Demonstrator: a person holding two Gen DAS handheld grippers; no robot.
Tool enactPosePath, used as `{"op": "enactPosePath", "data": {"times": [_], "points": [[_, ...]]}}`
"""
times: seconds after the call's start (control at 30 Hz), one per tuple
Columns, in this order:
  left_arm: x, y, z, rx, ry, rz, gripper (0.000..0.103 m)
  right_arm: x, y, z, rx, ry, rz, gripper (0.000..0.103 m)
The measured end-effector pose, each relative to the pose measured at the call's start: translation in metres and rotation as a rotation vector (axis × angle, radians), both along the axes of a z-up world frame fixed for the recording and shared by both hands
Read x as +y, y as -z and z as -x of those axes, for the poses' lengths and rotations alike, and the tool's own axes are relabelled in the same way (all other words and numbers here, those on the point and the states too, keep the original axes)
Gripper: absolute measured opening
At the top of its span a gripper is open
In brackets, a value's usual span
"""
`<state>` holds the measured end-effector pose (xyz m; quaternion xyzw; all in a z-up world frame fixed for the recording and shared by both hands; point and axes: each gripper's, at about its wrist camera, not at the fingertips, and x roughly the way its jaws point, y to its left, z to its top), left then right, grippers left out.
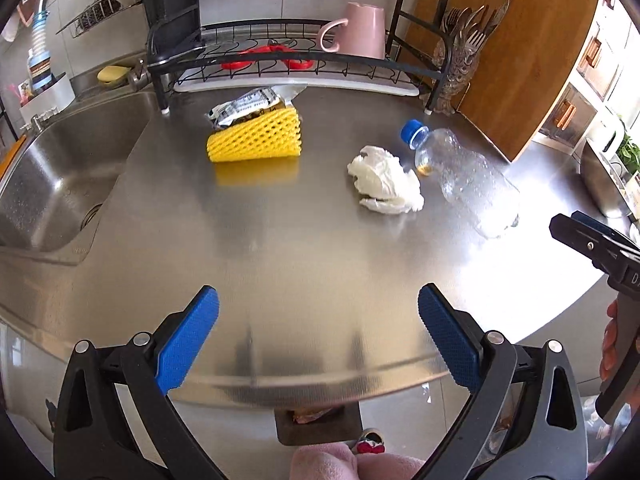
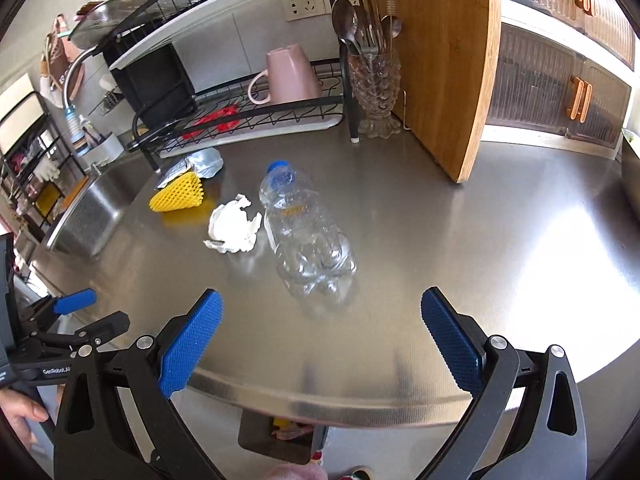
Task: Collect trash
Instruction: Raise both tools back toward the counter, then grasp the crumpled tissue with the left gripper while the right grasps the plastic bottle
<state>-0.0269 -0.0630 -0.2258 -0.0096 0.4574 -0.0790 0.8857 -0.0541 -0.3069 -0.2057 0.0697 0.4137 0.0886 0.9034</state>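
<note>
On the steel counter lie a clear plastic bottle [image 1: 464, 176] with a blue cap, a crumpled white tissue [image 1: 386, 180], a yellow foam net [image 1: 256, 140] and a silver wrapper [image 1: 244, 106] behind it. In the right wrist view the bottle [image 2: 306, 236] lies just ahead of my right gripper [image 2: 320, 344], with the tissue [image 2: 234, 226], the net [image 2: 178, 196] and the wrapper [image 2: 200, 164] further left. My left gripper [image 1: 318, 344] is open and empty above the counter's front edge. My right gripper is open and empty too. A dark bin [image 2: 276, 436] with trash sits below the edge.
A sink [image 1: 52, 184] is at the left. A black dish rack [image 1: 288, 56] holds a pink mug [image 1: 360, 32] at the back. A glass cutlery holder [image 2: 374, 80] and a wooden board [image 2: 444, 60] stand at the back right.
</note>
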Motion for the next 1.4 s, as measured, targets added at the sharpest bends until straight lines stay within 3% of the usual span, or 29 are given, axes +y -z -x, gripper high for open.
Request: {"op": "enactPosePath", "data": {"times": [0.13,0.37,0.43,0.67,0.8,0.87,1.03,1.2,1.4], "points": [[-0.005,-0.004,-0.033,0.007,0.026,0.029,0.084,0.004,0.002,-0.024,0.004,-0.023,0.014,0.099],[-0.023,-0.005,-0.08,0.007,0.093,0.047,0.081,0.018,0.008,-0.051,0.015,-0.092,0.066,0.089],[-0.028,-0.001,-0.09,0.011,0.103,0.041,0.08,0.02,0.013,-0.057,0.029,-0.108,0.075,0.084],[-0.043,0.024,-0.123,0.09,0.141,0.03,0.073,0.024,0.026,-0.073,0.091,-0.129,0.071,0.083],[-0.049,0.04,-0.132,0.123,0.168,0.038,0.063,0.027,0.036,-0.078,0.105,-0.143,0.077,0.083],[-0.05,0.044,-0.136,0.125,0.18,0.048,0.055,0.026,0.041,-0.081,0.117,-0.145,0.057,0.073],[-0.054,0.038,-0.138,0.096,0.205,0.05,0.026,0.027,0.044,-0.085,0.113,-0.156,0.047,0.068],[-0.048,0.032,-0.133,0.091,0.198,0.071,0.016,0.028,0.039,-0.084,0.09,-0.149,0.028,0.066],[-0.037,0.018,-0.111,0.06,0.174,0.057,0.015,0.034,0.028,-0.073,0.049,-0.162,0.027,0.065]]}}
